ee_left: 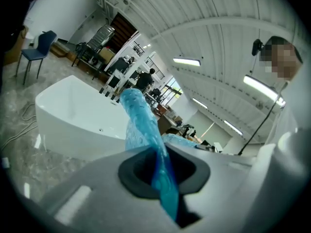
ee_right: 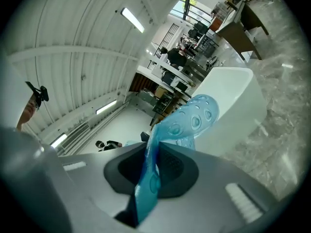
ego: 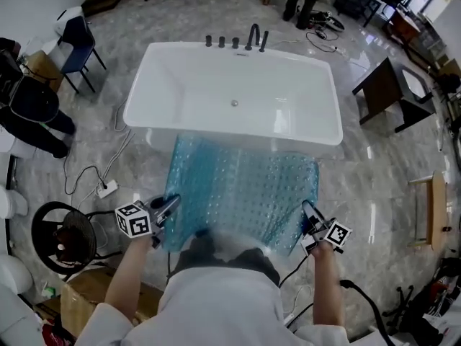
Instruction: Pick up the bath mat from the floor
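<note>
The mat, a floppy, translucent blue sheet dotted with suction cups, is hanging between the left tongs and right tongs, each clamping a near corner. The lift is looking nearly done, though I cannot tell whether the far edge is clearing the marbled floor beside the glossy white tub.

Grey marble floor, white bathtub, blue chair, white power strip
</note>
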Available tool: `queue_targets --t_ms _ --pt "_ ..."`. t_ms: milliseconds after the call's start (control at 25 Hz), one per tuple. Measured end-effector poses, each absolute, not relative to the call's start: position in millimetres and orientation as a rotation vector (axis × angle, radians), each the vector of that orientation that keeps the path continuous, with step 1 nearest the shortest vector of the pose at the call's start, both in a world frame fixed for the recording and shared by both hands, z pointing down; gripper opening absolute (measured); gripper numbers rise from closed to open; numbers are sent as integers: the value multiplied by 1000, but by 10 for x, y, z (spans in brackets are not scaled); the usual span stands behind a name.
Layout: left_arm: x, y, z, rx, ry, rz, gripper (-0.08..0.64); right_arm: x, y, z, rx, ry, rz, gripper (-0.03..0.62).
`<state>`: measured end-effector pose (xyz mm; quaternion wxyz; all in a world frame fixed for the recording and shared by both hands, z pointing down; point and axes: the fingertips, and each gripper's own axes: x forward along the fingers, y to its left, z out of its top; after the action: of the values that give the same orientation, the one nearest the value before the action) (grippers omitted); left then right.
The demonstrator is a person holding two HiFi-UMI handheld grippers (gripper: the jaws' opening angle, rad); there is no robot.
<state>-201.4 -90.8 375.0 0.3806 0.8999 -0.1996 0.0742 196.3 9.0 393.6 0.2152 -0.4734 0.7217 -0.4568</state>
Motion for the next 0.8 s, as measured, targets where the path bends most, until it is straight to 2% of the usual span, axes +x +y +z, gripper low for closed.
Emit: queue_targets --t_ms 320,520,800 --pt "-1318 167 3433 2211 -633 -47 25 2360 942 3526 -1169 2161 -1224 43" --pt "-989 794 3363 2177 -744 -171 25 2873 1461 3511 -1126 2256 -1254 43" --pt "-796 1547 3140 2162 -789 -261 26 3157 1979 3285 -1049 2288 -1228 44"
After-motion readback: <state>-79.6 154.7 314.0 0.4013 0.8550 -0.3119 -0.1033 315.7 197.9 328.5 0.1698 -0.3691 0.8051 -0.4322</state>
